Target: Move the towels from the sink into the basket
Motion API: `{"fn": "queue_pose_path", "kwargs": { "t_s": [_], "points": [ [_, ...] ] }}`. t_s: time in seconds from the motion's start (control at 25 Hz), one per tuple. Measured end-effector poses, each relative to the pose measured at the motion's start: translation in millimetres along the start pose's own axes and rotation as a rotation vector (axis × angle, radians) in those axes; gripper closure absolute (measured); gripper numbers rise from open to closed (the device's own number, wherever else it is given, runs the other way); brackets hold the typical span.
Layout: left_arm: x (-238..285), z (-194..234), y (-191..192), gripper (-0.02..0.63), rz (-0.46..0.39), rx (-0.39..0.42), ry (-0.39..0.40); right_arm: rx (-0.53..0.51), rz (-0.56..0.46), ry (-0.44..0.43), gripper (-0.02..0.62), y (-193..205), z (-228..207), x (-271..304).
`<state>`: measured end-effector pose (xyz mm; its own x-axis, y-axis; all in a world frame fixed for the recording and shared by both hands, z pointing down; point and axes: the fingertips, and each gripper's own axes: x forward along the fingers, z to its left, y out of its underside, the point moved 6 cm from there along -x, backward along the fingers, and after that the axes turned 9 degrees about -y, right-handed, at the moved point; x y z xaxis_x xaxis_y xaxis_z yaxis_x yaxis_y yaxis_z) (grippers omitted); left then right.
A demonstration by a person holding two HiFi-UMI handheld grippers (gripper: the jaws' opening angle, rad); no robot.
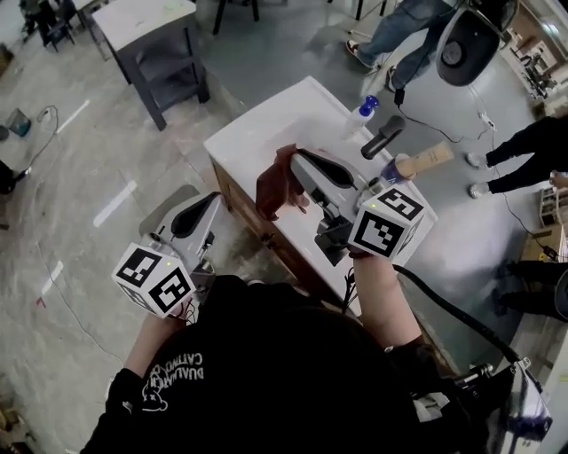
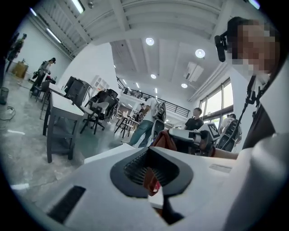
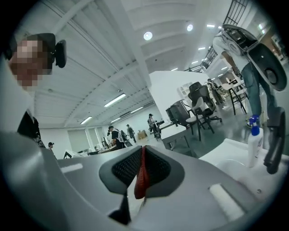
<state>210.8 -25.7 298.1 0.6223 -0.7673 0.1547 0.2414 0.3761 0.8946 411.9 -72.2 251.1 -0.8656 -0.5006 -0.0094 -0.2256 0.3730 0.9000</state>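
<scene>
While the towel (image 1: 276, 190) is pinched by right gripper (image 1: 300, 164) fingers, left gripper (image 1: 206, 209) fingers parted, it should be carried clear of the counter (image 1: 266, 124).

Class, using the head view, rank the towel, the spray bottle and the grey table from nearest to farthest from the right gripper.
1. towel, held in the right gripper.
2. spray bottle, beyond it, upper right.
3. grey table, across the floor, upper left.

Head view looks steeply down on the white counter (image 1: 257, 133), which both level gripper views also catch
</scene>
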Motion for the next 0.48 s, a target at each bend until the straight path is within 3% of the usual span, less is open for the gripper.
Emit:
{"fn": "queue_pose_path", "kwargs": {
  "t_s": [0.16, 0.48],
  "points": [
    [-30.2, 34.5, -9.9, 0.6, -0.031, -0.018, -0.032, -0.046, 0.044, -0.03, 0.565, 4.3, 19.9, 46.3],
    [-105.3, 117.3, -29.9, 0.601, -0.026, -0.046, -0.112, -0.022, 0.076, -0.056, 0.565, 26.6, 56.8, 144.7]
  ]
}}
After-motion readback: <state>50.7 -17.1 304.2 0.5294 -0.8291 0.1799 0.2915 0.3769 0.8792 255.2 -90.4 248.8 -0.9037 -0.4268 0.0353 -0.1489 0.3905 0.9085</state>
